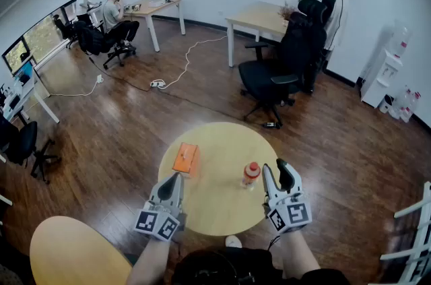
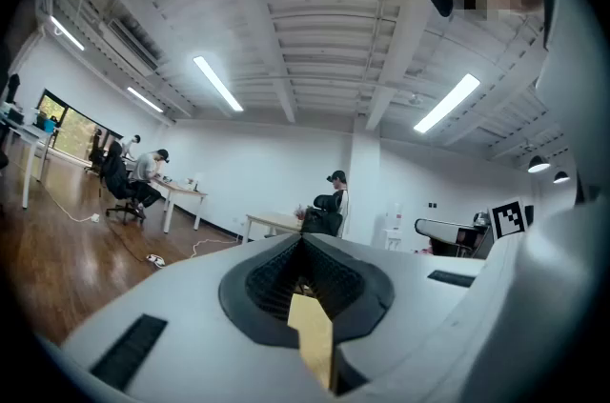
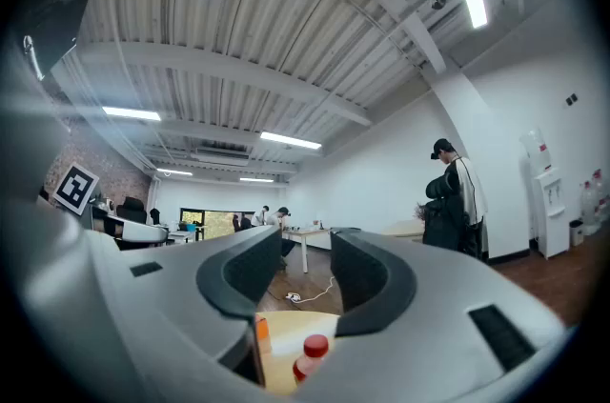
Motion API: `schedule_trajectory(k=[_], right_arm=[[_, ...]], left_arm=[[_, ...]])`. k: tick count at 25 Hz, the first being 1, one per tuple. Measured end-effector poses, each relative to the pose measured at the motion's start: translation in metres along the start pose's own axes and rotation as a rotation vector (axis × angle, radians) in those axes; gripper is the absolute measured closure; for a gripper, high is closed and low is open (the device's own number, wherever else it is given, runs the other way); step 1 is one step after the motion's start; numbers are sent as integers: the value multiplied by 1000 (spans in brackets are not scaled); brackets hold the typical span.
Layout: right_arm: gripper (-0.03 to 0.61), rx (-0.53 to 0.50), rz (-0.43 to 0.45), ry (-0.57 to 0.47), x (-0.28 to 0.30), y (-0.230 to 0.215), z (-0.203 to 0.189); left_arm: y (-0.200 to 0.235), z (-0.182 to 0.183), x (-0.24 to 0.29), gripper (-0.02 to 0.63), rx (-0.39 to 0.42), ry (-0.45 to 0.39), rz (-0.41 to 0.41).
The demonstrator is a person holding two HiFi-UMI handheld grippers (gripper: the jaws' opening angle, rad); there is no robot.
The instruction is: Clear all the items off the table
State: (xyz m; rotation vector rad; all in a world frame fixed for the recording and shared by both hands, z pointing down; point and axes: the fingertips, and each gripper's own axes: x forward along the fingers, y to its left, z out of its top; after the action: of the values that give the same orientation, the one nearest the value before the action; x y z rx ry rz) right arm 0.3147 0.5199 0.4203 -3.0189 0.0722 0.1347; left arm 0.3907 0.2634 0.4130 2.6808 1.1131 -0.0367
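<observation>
Nothing cleared yet: orange box [image 1: 186, 158] and bottle [image 1: 250, 174] stand on the desk [image 1: 217, 206]; left claw [image 1: 176, 176] pressed together, right claw [image 1: 276, 167] spread, both empty.

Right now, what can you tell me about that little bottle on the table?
The bottle is small, with a red cap and a pale body, likely plastic. It stands upright on the round wooden table, toward its right side, touching only the tabletop. The right tool, jaws apart, points at it without touching.
</observation>
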Motion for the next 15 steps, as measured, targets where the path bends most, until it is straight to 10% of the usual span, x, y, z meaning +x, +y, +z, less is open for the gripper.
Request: schedule_trajectory(k=[7, 15], right_arm=[[262, 12, 29, 130, 2, -42, -35], [233, -60, 146, 319, 24, -34, -101]], left_arm=[[-46, -44, 53, 614, -33, 57, -65], [-39, -84, 73, 614, -67, 143, 11]])
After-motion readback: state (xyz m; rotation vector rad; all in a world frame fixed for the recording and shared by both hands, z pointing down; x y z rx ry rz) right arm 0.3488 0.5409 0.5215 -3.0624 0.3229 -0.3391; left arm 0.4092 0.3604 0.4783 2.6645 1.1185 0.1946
